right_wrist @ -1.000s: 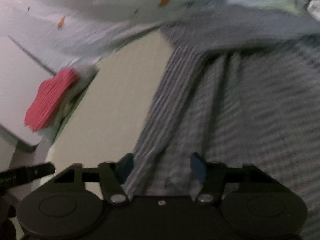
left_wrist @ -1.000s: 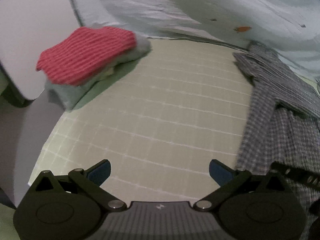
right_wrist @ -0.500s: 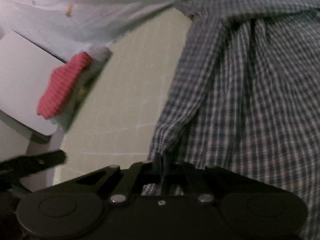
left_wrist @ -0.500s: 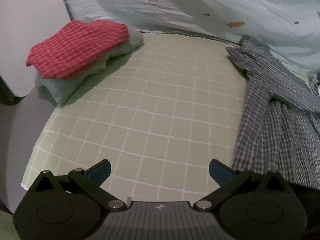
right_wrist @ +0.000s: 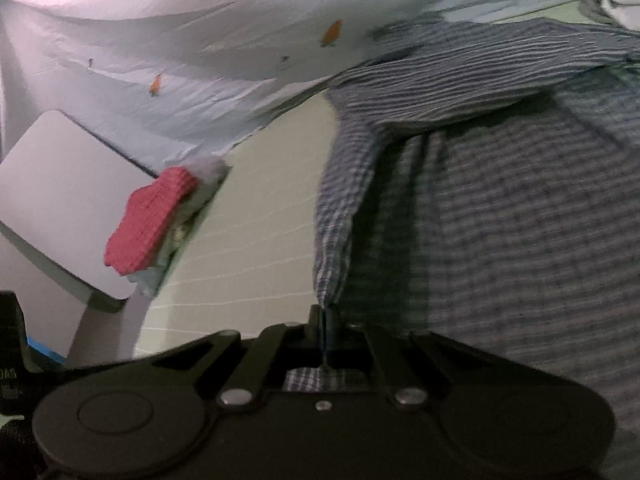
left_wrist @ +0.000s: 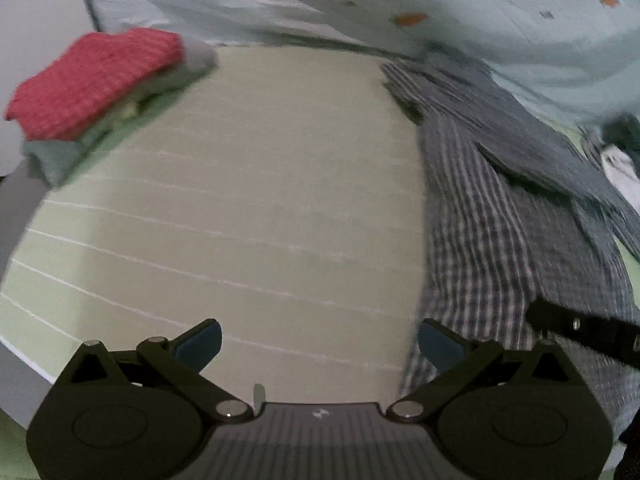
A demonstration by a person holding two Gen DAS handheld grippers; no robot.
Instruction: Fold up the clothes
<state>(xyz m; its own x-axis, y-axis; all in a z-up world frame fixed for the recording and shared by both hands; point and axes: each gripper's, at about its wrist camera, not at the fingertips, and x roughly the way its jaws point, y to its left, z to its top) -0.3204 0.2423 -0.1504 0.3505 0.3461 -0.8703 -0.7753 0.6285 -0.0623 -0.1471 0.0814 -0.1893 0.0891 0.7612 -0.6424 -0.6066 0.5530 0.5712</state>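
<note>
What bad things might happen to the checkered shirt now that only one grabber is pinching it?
The right gripper pinches just a thin bit of the plaid shirt's edge, so the cloth might slip out if pulled hard. The left gripper is open over the grid mat, holding nothing, so the shirt could bunch or fold crooked. Dragging it sideways might also bump the stack of folded clothes with the red one on top.
</note>
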